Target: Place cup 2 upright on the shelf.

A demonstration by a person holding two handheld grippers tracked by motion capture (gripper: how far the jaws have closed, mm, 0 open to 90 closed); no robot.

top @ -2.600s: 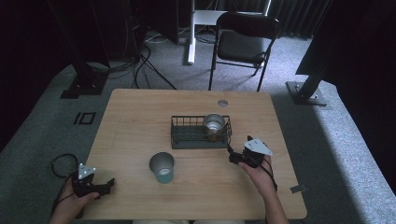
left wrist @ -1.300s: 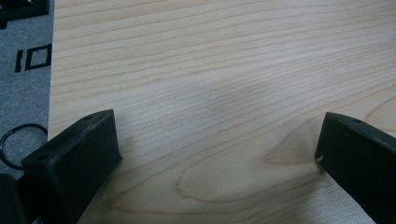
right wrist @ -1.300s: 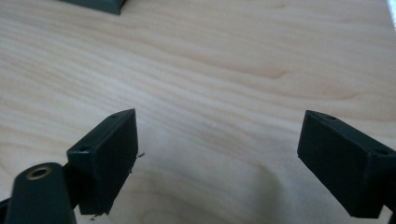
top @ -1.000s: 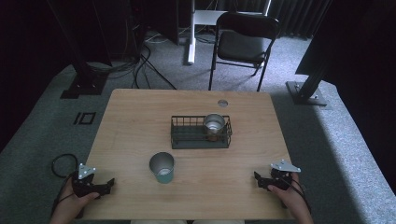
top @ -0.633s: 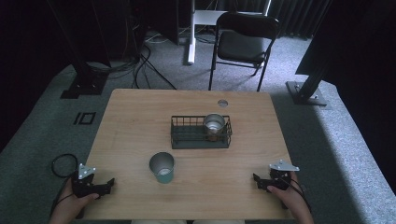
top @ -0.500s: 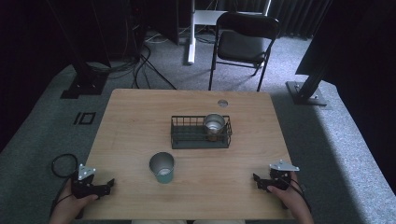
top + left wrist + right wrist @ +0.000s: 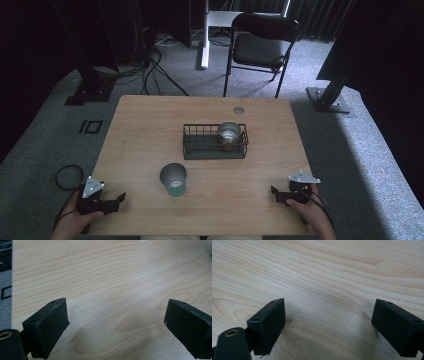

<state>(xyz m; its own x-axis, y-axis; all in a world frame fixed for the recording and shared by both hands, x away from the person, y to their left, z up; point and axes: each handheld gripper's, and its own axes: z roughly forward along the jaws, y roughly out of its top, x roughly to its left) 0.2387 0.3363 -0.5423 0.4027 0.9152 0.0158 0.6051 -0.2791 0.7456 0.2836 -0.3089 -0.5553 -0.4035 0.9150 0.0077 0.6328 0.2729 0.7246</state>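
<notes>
A black wire basket (image 7: 200,148) stands in the middle of the wooden table (image 7: 145,130), with a metal cup (image 7: 229,133) upright in its right end. A second metal cup (image 7: 173,178) stands on the table in front of the basket, to the left. My left gripper (image 7: 119,198) rests at the table's front left corner, open, nothing between its jaws (image 7: 115,325). My right gripper (image 7: 274,192) rests at the front right, also open over bare wood (image 7: 329,320).
A round cable hole (image 7: 238,110) sits near the table's far edge. A black folding chair (image 7: 260,47) stands behind the table. Dark stand legs (image 7: 332,97) and cables (image 7: 150,65) lie on the grey carpet around it.
My right gripper has drawn back from beside the basket to the table's front right corner and settled there. The left gripper has not moved.
</notes>
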